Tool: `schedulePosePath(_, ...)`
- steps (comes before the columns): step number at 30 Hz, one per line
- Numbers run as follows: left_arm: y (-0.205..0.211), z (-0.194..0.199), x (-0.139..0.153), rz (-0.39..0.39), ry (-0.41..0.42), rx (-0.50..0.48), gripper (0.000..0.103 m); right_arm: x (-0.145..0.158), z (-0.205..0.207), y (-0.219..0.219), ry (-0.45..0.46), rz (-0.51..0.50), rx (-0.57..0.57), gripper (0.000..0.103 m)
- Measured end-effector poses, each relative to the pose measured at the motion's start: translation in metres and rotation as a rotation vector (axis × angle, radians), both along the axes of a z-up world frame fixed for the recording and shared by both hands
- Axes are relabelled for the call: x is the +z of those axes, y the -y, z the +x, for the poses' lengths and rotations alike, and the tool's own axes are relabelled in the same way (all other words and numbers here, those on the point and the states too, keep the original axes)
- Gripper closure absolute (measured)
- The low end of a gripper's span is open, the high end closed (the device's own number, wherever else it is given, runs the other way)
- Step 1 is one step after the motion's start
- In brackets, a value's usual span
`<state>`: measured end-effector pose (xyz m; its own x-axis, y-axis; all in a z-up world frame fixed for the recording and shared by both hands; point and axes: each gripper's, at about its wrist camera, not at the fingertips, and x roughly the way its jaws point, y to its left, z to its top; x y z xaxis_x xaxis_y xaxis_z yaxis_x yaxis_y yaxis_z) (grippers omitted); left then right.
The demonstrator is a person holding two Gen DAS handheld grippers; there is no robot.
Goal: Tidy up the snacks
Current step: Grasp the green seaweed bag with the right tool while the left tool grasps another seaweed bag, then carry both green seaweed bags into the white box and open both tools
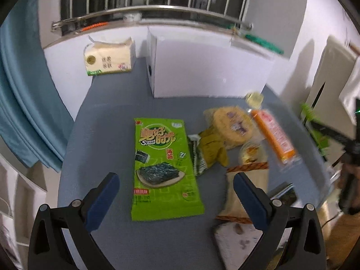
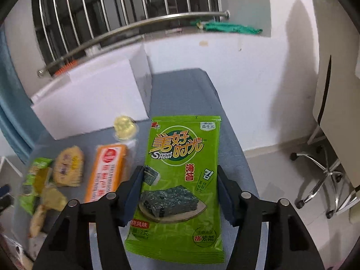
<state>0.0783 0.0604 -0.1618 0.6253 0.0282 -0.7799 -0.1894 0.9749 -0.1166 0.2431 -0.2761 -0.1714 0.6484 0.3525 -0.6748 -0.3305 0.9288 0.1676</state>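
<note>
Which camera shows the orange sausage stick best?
The right wrist view: the orange sausage stick lies close, left of the right tongs, its red and white label fairly sharp. The left wrist view shows the stick far right among the other snacks, smeared by blur, label unreadable.

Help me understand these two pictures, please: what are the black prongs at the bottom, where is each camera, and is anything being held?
The prongs are the two fingers of a hand-held gripper; a person carries one in each hand, with a fisheye camera looking forward along the fingers. In the left view, the left hand-held gripper is open above a blue-grey table, over a green seaweed packet. To its right lie an orange packet, a round yellow snack and other wrappers, with a white box behind and a tissue pack far left. In the right view, the right hand-held gripper grips another green seaweed pack by its edges.
</note>
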Motion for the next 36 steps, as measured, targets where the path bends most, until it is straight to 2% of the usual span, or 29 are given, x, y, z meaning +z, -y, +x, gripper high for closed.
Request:
schedulePosePath(5, -0.003, 0.018, -0.026, 0.017, -0.098, -0.001, 0.000, 0.016, -0.028, 0.014, 0.036, 0.044, 0.014, 0.038)
schedulePosePath(9, -0.004, 0.020, -0.036, 0.037, -0.114, -0.002, 0.004, 0.024, -0.037, 0.015, 0.049, 0.050, 0.030, 0.038)
schedulePosePath(10, -0.004, 0.018, -0.036, 0.052, -0.112, -0.001, 0.012, 0.026, -0.038, 0.015, 0.053, 0.053, 0.037, 0.037)
schedulePosePath(11, -0.004, 0.016, -0.036, 0.079, -0.115, -0.002, 0.025, 0.027, -0.038, 0.013, 0.060, 0.052, 0.039, 0.037)
schedulePosePath(12, -0.005, 0.013, -0.033, 0.088, -0.109, -0.012, 0.028, 0.029, -0.039, 0.013, 0.063, 0.049, 0.042, 0.037)
schedulePosePath(15, -0.016, 0.003, -0.029, 0.023, -0.094, -0.027, 0.028, 0.029, -0.040, 0.009, 0.064, 0.057, 0.061, 0.037)
schedulePosePath(18, -0.025, -0.009, -0.020, -0.028, -0.043, -0.008, 0.028, 0.030, -0.043, 0.005, 0.063, 0.070, 0.080, 0.037)
schedulePosePath(21, -0.035, -0.021, 0.002, -0.081, 0.048, 0.026, 0.028, 0.032, -0.048, -0.002, 0.069, 0.081, 0.104, 0.037)
schedulePosePath(25, -0.036, -0.024, 0.043, -0.097, 0.181, 0.036, 0.028, 0.038, -0.050, -0.012, 0.075, 0.113, 0.142, 0.037)
schedulePosePath(27, -0.032, -0.018, 0.065, -0.077, 0.248, 0.024, 0.028, 0.044, -0.050, -0.021, 0.081, 0.135, 0.166, 0.037)
schedulePosePath(32, -0.034, 0.026, 0.104, -0.060, 0.322, -0.029, 0.028, 0.073, -0.033, -0.054, 0.129, 0.168, 0.246, 0.037)
schedulePosePath(36, -0.040, 0.085, 0.127, -0.038, 0.336, -0.053, 0.028, 0.104, 0.003, -0.087, 0.178, 0.150, 0.279, 0.037)
